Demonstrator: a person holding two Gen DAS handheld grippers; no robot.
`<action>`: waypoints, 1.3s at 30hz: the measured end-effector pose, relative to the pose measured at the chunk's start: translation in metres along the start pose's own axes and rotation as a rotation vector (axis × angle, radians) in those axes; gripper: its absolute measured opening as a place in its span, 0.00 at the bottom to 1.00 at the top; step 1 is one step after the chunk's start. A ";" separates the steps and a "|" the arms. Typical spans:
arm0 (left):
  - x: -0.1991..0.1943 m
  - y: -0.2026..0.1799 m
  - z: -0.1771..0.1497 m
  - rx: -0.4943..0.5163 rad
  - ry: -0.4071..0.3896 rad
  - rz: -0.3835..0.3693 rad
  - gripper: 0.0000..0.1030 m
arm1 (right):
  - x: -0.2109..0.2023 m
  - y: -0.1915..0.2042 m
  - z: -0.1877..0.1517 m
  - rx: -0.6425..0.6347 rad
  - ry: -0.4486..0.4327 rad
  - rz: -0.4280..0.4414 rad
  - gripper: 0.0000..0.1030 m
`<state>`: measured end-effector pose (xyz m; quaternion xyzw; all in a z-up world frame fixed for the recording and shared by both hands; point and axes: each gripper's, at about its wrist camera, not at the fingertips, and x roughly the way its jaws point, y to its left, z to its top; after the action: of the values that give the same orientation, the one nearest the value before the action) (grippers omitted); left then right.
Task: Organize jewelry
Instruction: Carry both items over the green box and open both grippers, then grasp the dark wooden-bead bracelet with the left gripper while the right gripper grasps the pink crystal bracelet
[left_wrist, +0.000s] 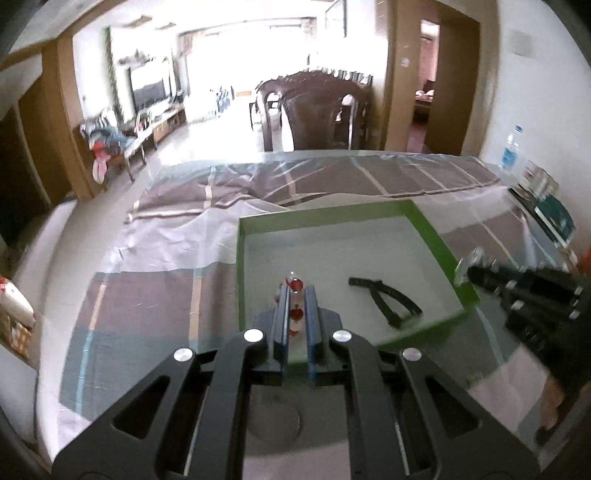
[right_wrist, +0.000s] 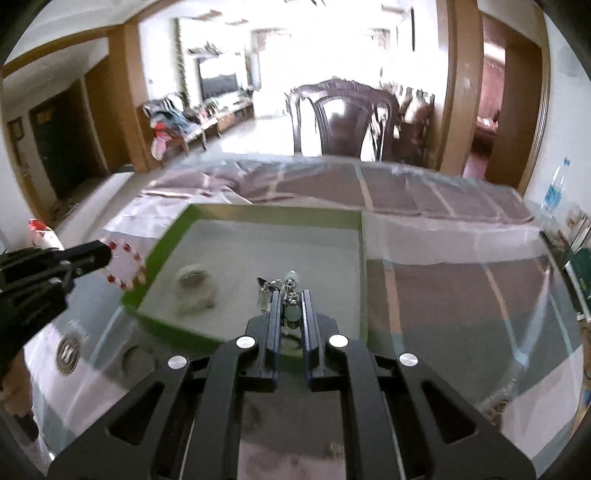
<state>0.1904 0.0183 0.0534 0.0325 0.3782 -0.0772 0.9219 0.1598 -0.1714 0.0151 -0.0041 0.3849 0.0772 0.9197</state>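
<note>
A green-walled tray (left_wrist: 424, 225) with a pale floor sits on the glass table; it also shows in the right wrist view (right_wrist: 162, 240). My left gripper (left_wrist: 296, 291) is shut on a red and clear bead bracelet (left_wrist: 296, 285) above the tray's near left corner; the bracelet also shows in the right wrist view (right_wrist: 125, 264). My right gripper (right_wrist: 288, 295) is shut on a silver chain with small charms (right_wrist: 277, 286) above the tray's near edge. A black hair clip (left_wrist: 388, 301) lies on the tray floor. A pale round piece (right_wrist: 192, 277) lies in the tray too.
The table (left_wrist: 159, 295) has a glass top over a striped brown cloth. A dark wooden chair (left_wrist: 317, 110) stands at the far side. A water bottle (left_wrist: 511, 147) and books (left_wrist: 554, 218) stand by the right wall.
</note>
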 end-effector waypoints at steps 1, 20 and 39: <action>0.010 0.003 0.004 -0.014 0.012 -0.001 0.08 | 0.015 -0.001 0.001 0.007 0.029 -0.008 0.10; 0.009 0.003 -0.059 0.027 0.040 0.033 0.39 | -0.041 -0.021 -0.062 0.037 0.013 -0.007 0.47; 0.056 -0.067 -0.142 0.262 0.243 0.017 0.52 | -0.018 0.006 -0.168 -0.059 0.240 -0.036 0.47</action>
<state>0.1201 -0.0375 -0.0876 0.1649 0.4734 -0.1134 0.8578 0.0271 -0.1789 -0.0899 -0.0474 0.4897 0.0710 0.8677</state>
